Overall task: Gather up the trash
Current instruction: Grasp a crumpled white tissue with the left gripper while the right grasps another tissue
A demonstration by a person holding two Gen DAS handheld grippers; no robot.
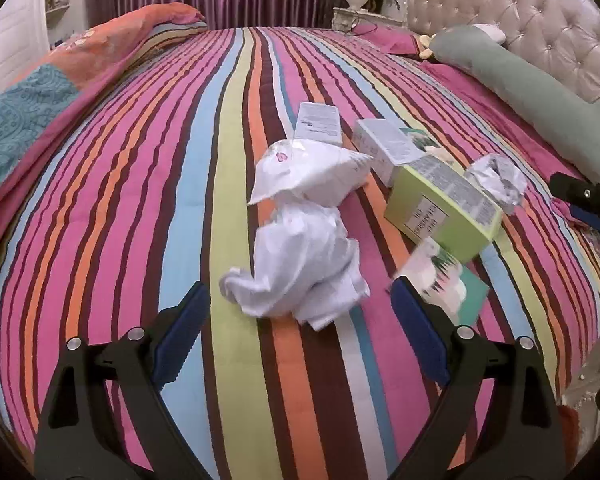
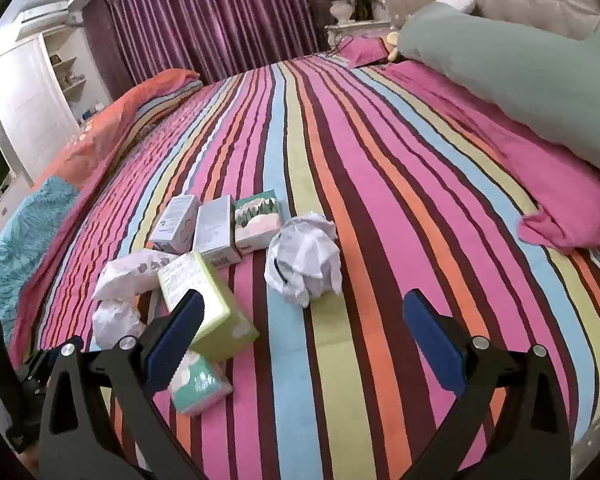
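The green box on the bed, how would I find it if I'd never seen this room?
Look at the striped bedspread, where a little pile of trash lies. The green box sits tilted at its near side, beside the crumpled white paper ball. It is the only lime-green one; the boxes behind it are pale grey or picture-printed.

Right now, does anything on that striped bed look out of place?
Yes. Litter sits on the striped bedspread: crumpled white paper, a second crumpled wad, a tipped green box and small cartons, scattered in a loose heap on an otherwise made bed.
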